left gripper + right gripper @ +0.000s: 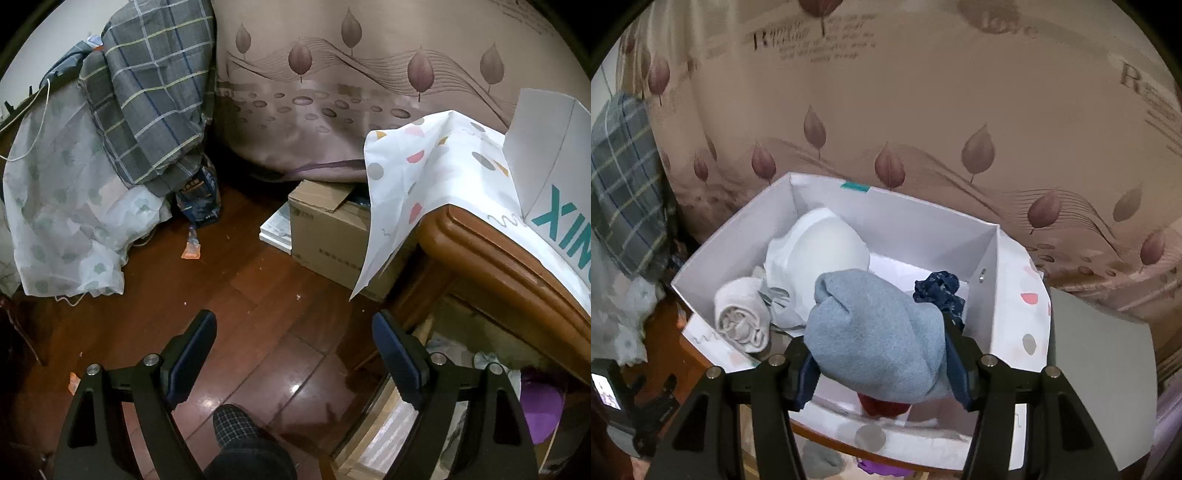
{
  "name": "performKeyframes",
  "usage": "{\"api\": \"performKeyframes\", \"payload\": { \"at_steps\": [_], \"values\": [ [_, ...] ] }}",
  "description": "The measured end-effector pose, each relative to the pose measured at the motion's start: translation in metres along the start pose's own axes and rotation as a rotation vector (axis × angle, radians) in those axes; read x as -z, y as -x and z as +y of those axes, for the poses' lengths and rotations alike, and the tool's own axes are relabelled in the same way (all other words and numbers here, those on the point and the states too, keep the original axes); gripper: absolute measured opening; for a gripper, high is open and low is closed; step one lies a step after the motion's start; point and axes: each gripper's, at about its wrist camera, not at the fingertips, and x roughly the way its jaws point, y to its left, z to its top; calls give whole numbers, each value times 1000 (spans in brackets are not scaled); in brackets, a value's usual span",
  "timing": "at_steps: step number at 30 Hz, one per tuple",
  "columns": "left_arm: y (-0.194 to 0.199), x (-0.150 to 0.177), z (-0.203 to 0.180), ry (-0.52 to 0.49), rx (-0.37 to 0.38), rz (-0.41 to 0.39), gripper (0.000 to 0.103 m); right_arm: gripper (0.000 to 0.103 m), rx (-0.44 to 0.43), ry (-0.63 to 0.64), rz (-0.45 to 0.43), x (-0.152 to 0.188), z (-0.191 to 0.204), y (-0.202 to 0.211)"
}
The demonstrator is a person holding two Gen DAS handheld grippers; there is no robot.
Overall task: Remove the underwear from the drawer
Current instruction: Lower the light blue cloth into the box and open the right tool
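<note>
The right tongs were clamped on a bundled light-blue underwear, held above the open white box. Inside the box lay a white padded garment, a rolled cream cloth and a dark-blue patterned piece. The left tongs stood wide apart with nothing between them, over the wooden floor, beside the open drawer under the brown counter. A cardboard carton sat farther off.

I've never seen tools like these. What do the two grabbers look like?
Both match: the left gripper and right gripper each have two matte black angular arms with triangular cut-outs, round silver pivot bolts, and flat dark blue pads lining the jaws. No cables or markings are visible.
</note>
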Motion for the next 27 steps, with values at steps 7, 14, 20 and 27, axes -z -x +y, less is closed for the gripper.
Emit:
{"api": "performKeyframes", "payload": {
  "at_steps": [7,14,20,27],
  "values": [
    [0,0,0,2,6,-1,84,59,10,22,53,-1,6,-26],
    [-2,-2,-3,-1,9,8,84,63,-7,3,106,3,10,-46],
    [-1,-2,-5,-3,12,17,84,71,-2,14,113,4,15,-50],
    [-3,-2,-8,-2,17,23,84,80,15,18,74,-1,15,-42]
  ]
}}
